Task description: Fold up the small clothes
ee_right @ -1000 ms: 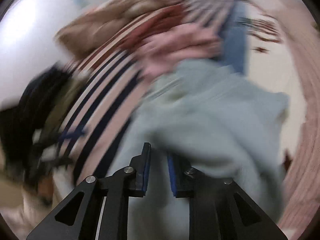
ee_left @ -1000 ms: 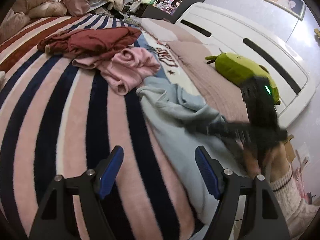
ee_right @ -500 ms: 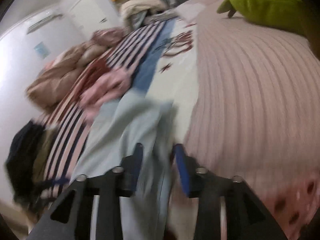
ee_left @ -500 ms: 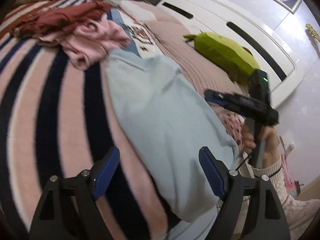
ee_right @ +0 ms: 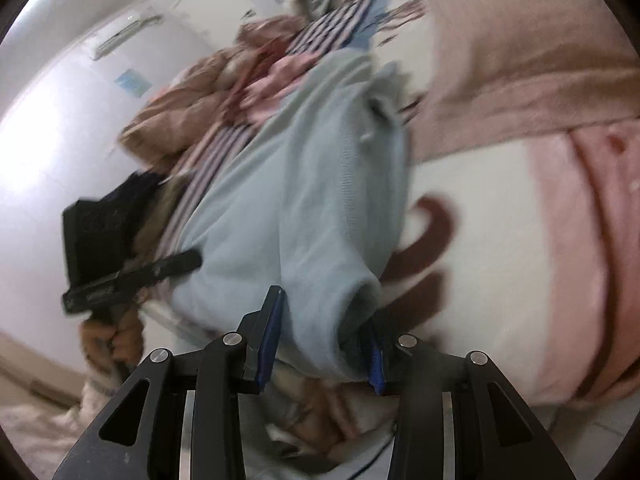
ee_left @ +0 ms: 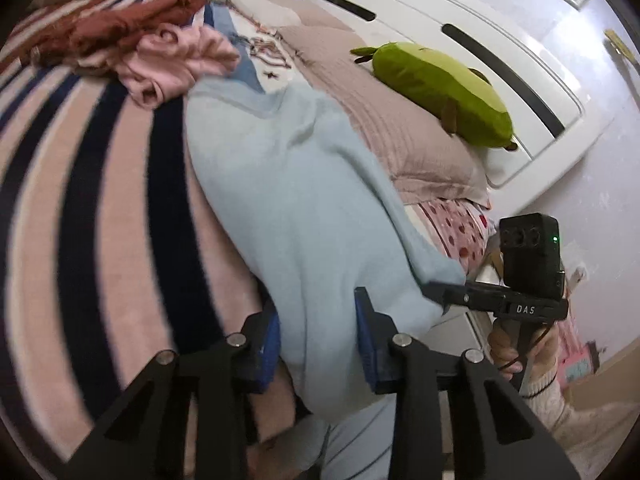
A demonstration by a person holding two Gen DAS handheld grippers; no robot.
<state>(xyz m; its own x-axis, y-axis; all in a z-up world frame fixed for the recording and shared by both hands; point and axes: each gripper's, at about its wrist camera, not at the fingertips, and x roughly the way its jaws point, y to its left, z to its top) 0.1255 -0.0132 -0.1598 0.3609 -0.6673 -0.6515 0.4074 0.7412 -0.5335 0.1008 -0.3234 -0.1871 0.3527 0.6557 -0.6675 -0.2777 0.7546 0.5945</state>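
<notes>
A light blue garment (ee_left: 304, 200) lies spread lengthwise on the bed, its near end hanging over the edge. My left gripper (ee_left: 320, 340) straddles that near hem. Its jaws are closing with the cloth between the blue pads (ee_left: 366, 340). At the garment's right corner is my right gripper (ee_left: 434, 294), held by a hand (ee_left: 504, 344). In the right wrist view the right gripper (ee_right: 322, 348) stands open around a rolled end of the garment (ee_right: 304, 184), which fills the gap. The left gripper (ee_right: 192, 260) shows at that view's left.
A pink garment (ee_left: 176, 60) and a maroon one (ee_left: 120, 20) lie crumpled farther up the striped blanket (ee_left: 80, 200). A green plush toy (ee_left: 436, 92) rests on a dusty-pink pillow (ee_left: 400, 136) by the white headboard (ee_left: 460, 12).
The blue garment went from crumpled to laid out flat. My left jaws narrowed around its near hem. My right gripper opened and swung across to the garment's corner at the bed edge.
</notes>
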